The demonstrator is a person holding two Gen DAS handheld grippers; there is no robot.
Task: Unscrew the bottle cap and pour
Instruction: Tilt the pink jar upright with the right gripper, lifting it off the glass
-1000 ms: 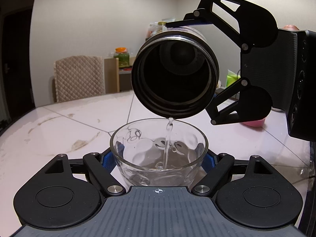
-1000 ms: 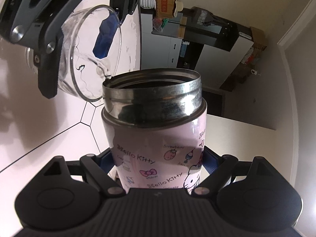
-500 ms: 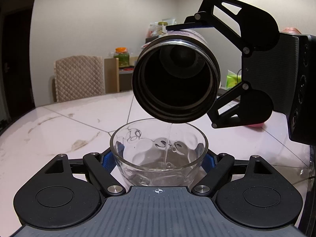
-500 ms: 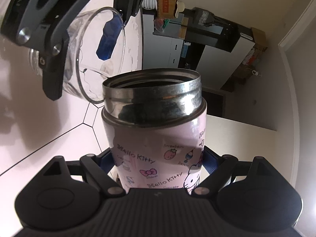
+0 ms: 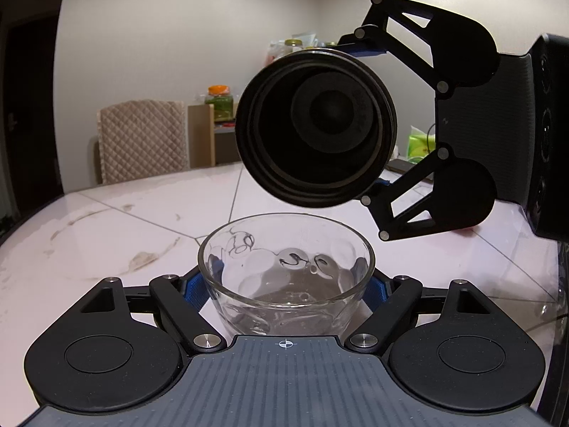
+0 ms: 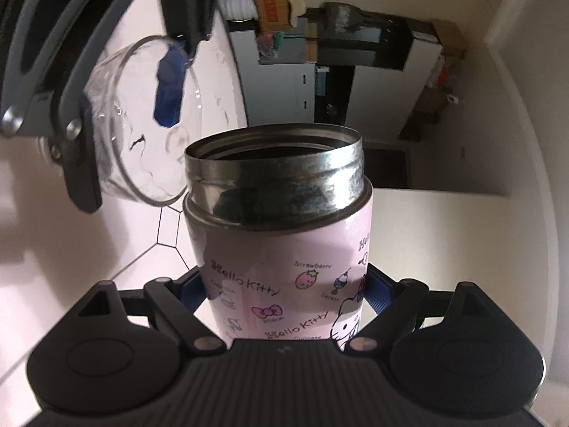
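My left gripper [image 5: 286, 286] is shut on a clear glass bowl [image 5: 286, 274] that holds a little water, on the white table. My right gripper [image 6: 284, 295] is shut on a pink Hello Kitty bottle [image 6: 284, 284] with a steel neck and no cap. In the left wrist view the bottle [image 5: 314, 130] lies tipped on its side above and behind the bowl, its open mouth facing the camera. No water runs from it. In the right wrist view the bowl [image 6: 142, 121] sits at upper left, beside the bottle's mouth. The cap is not in view.
The white marble-tiled table [image 5: 106, 220] spreads around the bowl. A quilted chair [image 5: 142, 138] stands at the far edge, with a shelf holding an orange-lidded jar [image 5: 220, 105]. A green tissue pack [image 5: 421, 144] and a pink object lie behind the right gripper.
The stream of water from the bottle into the bowl has stopped. The bottle has risen and moved right, away from the bowl's rim.
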